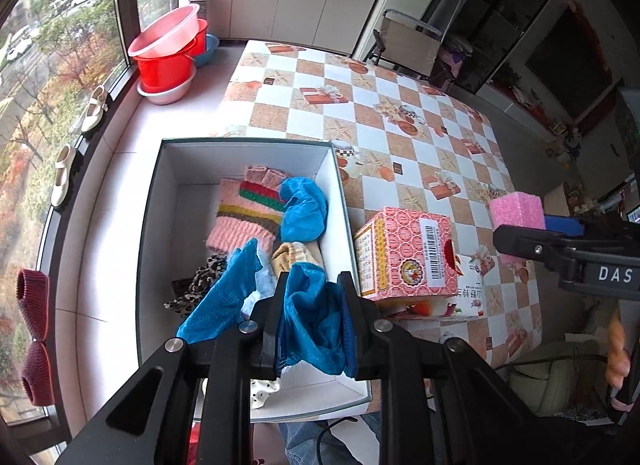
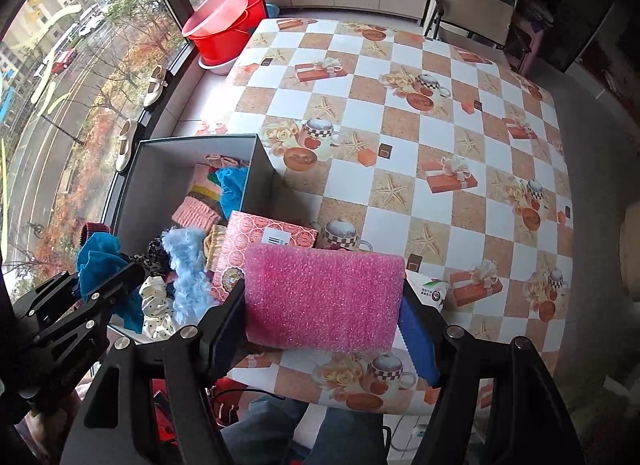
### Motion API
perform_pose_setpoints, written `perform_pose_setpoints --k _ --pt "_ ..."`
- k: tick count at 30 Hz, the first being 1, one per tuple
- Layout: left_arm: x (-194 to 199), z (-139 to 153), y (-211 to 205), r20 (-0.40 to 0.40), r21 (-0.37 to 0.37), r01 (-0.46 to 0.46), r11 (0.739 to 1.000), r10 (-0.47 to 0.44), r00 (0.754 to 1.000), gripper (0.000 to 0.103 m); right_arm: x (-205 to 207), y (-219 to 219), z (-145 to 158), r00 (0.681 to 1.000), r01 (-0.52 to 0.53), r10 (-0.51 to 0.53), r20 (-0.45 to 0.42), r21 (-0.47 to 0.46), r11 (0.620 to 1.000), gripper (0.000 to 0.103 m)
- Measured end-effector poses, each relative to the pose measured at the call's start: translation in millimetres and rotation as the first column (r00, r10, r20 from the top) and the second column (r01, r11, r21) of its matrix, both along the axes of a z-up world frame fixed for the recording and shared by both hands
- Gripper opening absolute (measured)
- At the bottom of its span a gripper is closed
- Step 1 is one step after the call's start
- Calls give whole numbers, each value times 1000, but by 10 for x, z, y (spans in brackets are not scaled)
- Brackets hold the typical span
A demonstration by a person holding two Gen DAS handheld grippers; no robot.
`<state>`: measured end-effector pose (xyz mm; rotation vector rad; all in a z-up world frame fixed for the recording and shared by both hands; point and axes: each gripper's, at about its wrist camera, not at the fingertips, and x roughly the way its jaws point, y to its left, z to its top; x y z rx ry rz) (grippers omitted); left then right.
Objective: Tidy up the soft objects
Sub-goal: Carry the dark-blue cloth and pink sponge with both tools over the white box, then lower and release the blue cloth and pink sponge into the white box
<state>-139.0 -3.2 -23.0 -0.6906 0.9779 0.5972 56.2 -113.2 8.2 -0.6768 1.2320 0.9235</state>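
While both tongs are loaded, each pinches one soft thing at the near edge of the surface (image 2: 460, 113).
Where the left tongs (image 1: 312, 317) close on a crumpled blue mesh cloth (image 1: 316, 321) above the near end of the open box (image 1: 248, 145), the right tongs (image 2: 324, 301) clamp a single pink foam block (image 2: 324, 297), bubbly and rectangular, just over the near edge, beside one pink patterned carton (image 2: 256, 245). Two more blue mesh pieces show in the box: one (image 1: 224, 293) draped near the left tongs, one (image 1: 304, 209) farther in beside a striped pink knit (image 1: 248, 213), with a leopard-print piece (image 1: 200, 285) at the left wall. Beyond the carton the checkered surface runs open to its far edge. Stacked basins (image 1: 168, 49) and two pale shoes, one (image 1: 94, 109) beyond the other (image 1: 62, 177), sit along the window ledge.
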Motion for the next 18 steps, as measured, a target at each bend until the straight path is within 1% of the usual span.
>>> perform_pose_setpoints --k 7,12,18 --pt "-234 -136 76 -61 -11 -77 997 77 995 24 -213 298 36 994 -109 109 -4 15 994 71" --pt "-362 -207 97 -92 -13 -123 992 121 988 24 -449 528 15 980 -194 195 -25 28 981 71" --pt "-457 -307 84 -131 -17 -154 988 151 980 24 -741 711 -111 957 -283 283 -66 21 959 71"
